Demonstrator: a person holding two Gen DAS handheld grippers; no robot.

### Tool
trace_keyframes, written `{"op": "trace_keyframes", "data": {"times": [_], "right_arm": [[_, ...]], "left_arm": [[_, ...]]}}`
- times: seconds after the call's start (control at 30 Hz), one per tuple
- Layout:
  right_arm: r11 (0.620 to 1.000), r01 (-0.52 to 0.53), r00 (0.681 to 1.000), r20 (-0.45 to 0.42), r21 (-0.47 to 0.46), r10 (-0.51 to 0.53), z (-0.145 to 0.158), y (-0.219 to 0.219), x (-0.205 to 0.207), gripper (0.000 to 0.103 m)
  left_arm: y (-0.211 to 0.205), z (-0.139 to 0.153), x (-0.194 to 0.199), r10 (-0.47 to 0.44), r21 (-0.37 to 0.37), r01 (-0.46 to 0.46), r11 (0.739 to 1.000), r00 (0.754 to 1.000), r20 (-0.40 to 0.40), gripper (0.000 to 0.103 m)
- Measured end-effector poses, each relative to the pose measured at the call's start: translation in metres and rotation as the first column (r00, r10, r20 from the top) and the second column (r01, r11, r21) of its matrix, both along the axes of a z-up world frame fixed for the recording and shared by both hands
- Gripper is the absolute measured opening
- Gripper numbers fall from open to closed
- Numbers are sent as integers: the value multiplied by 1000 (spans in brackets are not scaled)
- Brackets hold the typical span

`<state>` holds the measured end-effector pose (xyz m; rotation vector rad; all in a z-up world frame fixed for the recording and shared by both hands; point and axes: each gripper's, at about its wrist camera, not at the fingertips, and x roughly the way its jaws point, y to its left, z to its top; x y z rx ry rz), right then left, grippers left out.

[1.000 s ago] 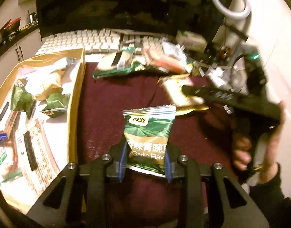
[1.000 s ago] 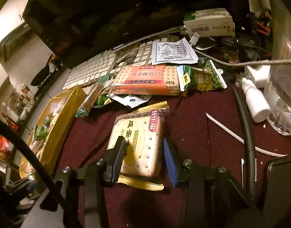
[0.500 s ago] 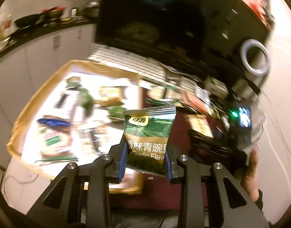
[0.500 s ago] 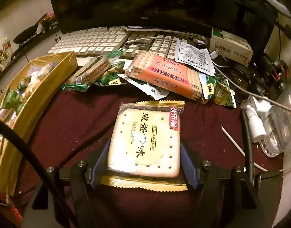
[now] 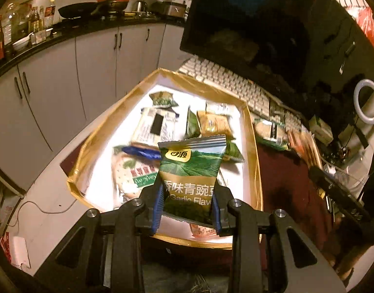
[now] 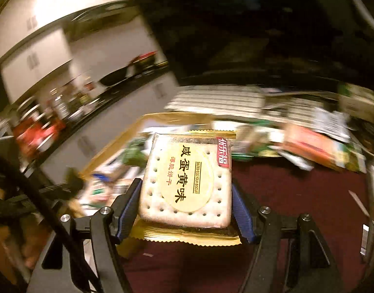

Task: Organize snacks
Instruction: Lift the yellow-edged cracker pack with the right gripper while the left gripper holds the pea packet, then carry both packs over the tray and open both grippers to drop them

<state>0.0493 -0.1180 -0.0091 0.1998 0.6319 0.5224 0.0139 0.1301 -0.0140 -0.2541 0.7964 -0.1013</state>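
Observation:
My left gripper (image 5: 187,210) is shut on a green garlic pea snack packet (image 5: 190,171) and holds it in the air above the gold-rimmed box (image 5: 256,161), which holds several snack packets. My right gripper (image 6: 185,210) is shut on a salted egg yolk biscuit pack (image 6: 187,180) and holds it lifted above the dark red cloth (image 6: 296,195), with the gold box (image 6: 167,117) just behind and to the left. The right wrist view is blurred by motion.
More snack packs (image 5: 270,131) lie on the red cloth (image 5: 284,183) by the white keyboard (image 5: 231,80). A dark monitor (image 5: 260,31) stands behind. A ring light (image 5: 367,103) and clutter sit at the right. Kitchen cabinets (image 5: 65,73) lie beyond the table's left edge.
Both grippers have lifted their packs off the cloth and swung left. The left one now hangs over the box; the right one has closed on the biscuit pack and risen.

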Motion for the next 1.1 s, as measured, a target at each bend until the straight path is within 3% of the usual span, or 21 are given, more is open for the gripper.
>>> {"op": "trace_keyframes", "data": {"times": [0.17,0.33,0.47,0.63,0.7,0.77,0.97,1.1], "right_arm": [[994,-107,993,-47,8,107,-4,49,40,69],[993,-118,986,-123,-31,113,-20,83,64,69],[991,-81,990,-123,-109,67,-27,96,66,69],[994,-97,989,-122,-54,89,-26,86,62,70],[994,-113,988,-111,-7,111,-22,80,60,70],[993,-108,990,-90,38,111,-15,70,56,73],[988,-58,996,-61,143,67,-1,22,42,73],[988,44,997,-72,150,-33,-5,-14,41,73]], "left_arm": [[-9,-11,6,-34,8,34,999,999,-25,34],[-3,-26,15,0,25,2,1000,997,-78,34],[4,-35,22,22,25,-19,1000,995,-99,34],[1,-36,19,36,55,-32,998,997,-70,40],[-3,-35,17,33,68,-30,997,998,-56,51],[-7,-33,15,47,88,-43,995,998,-42,71],[-20,-24,8,53,160,-55,986,998,15,74],[-26,-16,1,62,181,-70,981,997,47,74]]}}
